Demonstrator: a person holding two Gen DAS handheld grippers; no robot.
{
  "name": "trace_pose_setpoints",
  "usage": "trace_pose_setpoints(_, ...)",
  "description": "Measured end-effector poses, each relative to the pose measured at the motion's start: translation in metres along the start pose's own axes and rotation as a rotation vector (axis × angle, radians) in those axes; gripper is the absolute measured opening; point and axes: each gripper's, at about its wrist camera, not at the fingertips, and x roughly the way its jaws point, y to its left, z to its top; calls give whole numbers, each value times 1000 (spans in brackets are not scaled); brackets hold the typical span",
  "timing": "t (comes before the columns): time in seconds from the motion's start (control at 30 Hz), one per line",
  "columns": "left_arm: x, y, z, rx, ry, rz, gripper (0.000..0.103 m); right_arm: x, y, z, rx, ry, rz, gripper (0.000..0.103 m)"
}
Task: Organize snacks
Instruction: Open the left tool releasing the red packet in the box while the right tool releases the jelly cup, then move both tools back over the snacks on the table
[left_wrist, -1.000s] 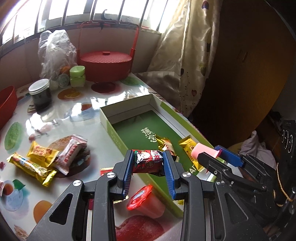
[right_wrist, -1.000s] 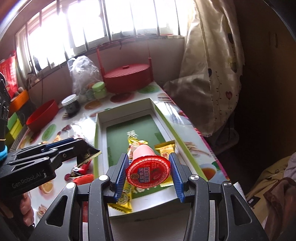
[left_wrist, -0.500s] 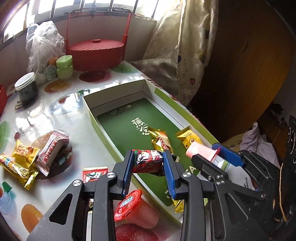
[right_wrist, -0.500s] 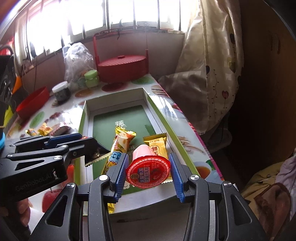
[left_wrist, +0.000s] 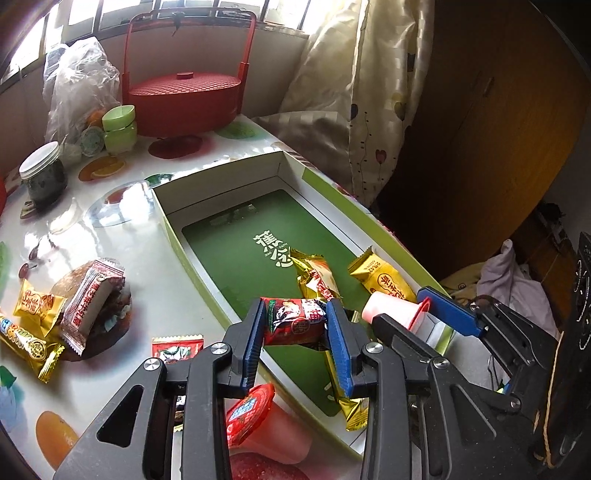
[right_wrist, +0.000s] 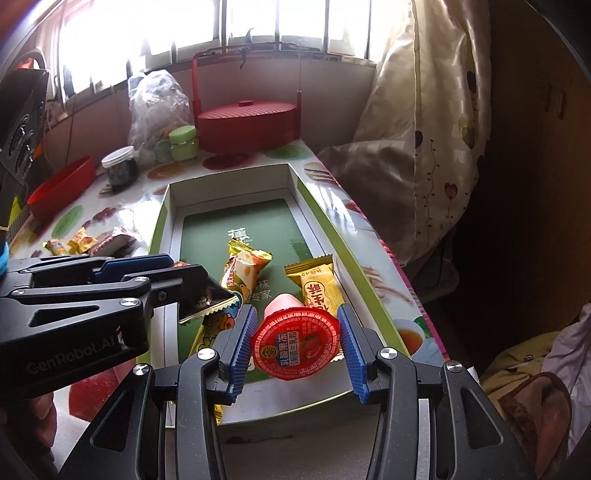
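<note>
My left gripper (left_wrist: 293, 326) holds a red snack packet (left_wrist: 295, 317) just above the near end of the green-lined box (left_wrist: 173, 229). Its jaws are opening, with the packet between the pads and touching both. Beside it on the right, my right gripper (right_wrist: 297, 341) is shut on a pink jelly cup with a red lid (right_wrist: 295, 338), held over the same end of the box. Inside the box lie a gold packet (left_wrist: 314, 273), a yellow packet (left_wrist: 384, 280) and a long gold bar (right_wrist: 207, 328).
A second jelly cup (left_wrist: 258, 417) lies on the table beside the box's near left wall. Several loose snacks (left_wrist: 88, 295) sit further left. At the back stand a red basket (left_wrist: 181, 99), a jar (left_wrist: 42, 177), a green pot (left_wrist: 118, 129) and a red bowl (right_wrist: 62, 188).
My left gripper has carried the red packet right and down, from over the box's left wall to above the box floor. The right gripper has kept the jelly cup over the box's near end.
</note>
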Motion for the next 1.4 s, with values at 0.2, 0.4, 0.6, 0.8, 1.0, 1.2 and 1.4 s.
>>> trace_pose_setpoints(0.2,1,-2,0,7,5,-2,39,1,-1,0,5,0,1,44)
trace_pose_setpoints(0.4,0,-3,0,1,6,-13,40,-1,-2,0,18,-2,1,45)
trace_pose_setpoints(0.6,-4,-2,-2,-8,-3,-22,46,-5,-3,0,34,-18,1,50)
trace_pose_setpoints(0.8,-15,-1,-1,-13,-29,-19,47,-8,-2,0,34,-23,-2,51)
trace_pose_setpoints(1.0,-30,2,-4,-16,-60,5,47,-16,-1,-1,47,-35,3,51)
trace_pose_setpoints(1.2,-41,3,-9,-9,-77,35,47,-24,-2,-1,76,-52,22,51)
trace_pose_setpoints(1.4,-57,13,-14,-29,-105,59,47,-32,6,1,72,-66,44,51)
